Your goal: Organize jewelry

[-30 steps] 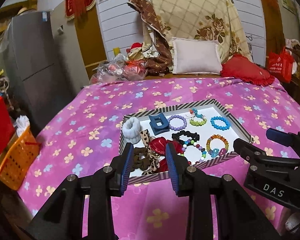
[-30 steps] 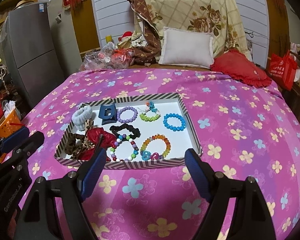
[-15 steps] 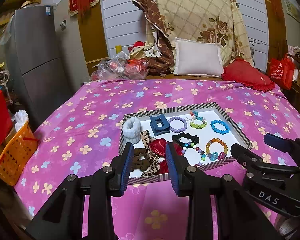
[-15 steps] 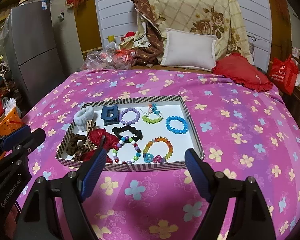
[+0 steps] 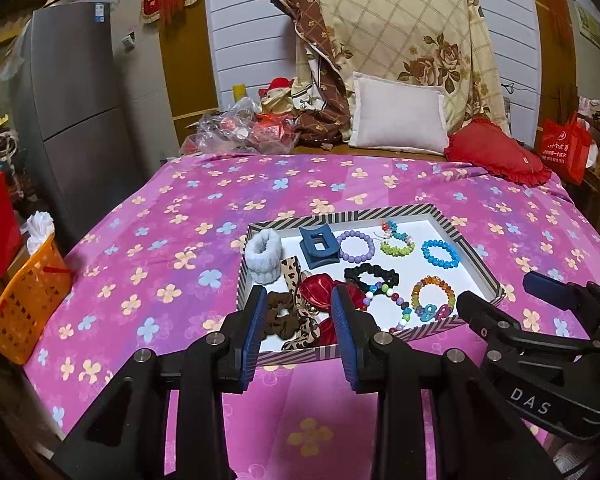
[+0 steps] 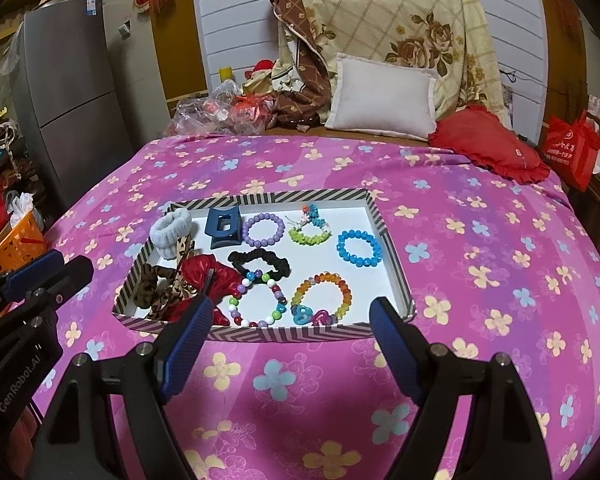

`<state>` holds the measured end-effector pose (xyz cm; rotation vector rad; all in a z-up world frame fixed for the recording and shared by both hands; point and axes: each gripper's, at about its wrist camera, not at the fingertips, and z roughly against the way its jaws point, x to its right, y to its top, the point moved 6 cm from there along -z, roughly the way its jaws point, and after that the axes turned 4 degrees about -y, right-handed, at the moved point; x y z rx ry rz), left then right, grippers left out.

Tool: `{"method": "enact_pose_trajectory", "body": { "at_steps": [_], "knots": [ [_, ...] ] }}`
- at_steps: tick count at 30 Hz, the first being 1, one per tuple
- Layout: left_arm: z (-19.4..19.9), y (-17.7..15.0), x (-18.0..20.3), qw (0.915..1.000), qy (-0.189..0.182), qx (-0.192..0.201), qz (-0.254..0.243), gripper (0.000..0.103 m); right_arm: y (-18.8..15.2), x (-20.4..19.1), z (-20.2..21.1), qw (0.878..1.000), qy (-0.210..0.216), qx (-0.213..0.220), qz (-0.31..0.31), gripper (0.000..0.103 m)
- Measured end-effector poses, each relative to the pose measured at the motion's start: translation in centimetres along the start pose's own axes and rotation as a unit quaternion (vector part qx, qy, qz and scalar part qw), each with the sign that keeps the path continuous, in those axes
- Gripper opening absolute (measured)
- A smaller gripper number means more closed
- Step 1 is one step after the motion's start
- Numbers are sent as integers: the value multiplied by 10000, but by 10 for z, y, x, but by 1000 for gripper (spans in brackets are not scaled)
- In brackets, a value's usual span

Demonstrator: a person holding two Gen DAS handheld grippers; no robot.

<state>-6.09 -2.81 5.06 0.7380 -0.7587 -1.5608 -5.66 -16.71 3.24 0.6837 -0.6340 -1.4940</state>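
A striped tray [image 6: 396, 264] [image 5: 476, 256] with a white floor lies on the pink flowered bedspread. It holds beaded bracelets: purple [image 6: 263, 229], blue [image 6: 358, 248], orange [image 6: 322, 294], multicolour [image 6: 256, 300], green [image 6: 309, 232]. It also holds a black scrunchie [image 6: 260, 262], blue claw clip [image 6: 222, 228], white scrunchie [image 6: 171, 232], red bow [image 6: 204, 280] and brown scrunchie [image 5: 280, 316]. My left gripper [image 5: 298, 330] is open and empty above the tray's near left corner. My right gripper [image 6: 290, 346] is wide open and empty before the tray's near edge.
An orange basket [image 5: 24, 300] stands left of the bed beside a grey fridge [image 5: 76, 120]. A white pillow [image 6: 380, 98], red cushion [image 6: 488, 140], folded quilt and plastic bags lie at the far end. A red bag [image 6: 572, 148] stands at the right.
Both grippers have drawn back and risen slightly from the tray, so more of the room shows. Both stay open and empty.
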Motion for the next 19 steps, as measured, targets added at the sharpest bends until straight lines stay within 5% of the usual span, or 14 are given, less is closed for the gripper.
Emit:
{"method": "enact_pose_trajectory", "body": {
  "at_steps": [19],
  "knots": [
    [-7,-2,-4,10000,-80,-50,26,35,-7,7,-5,10000,15,-66,-61,83]
  ]
}}
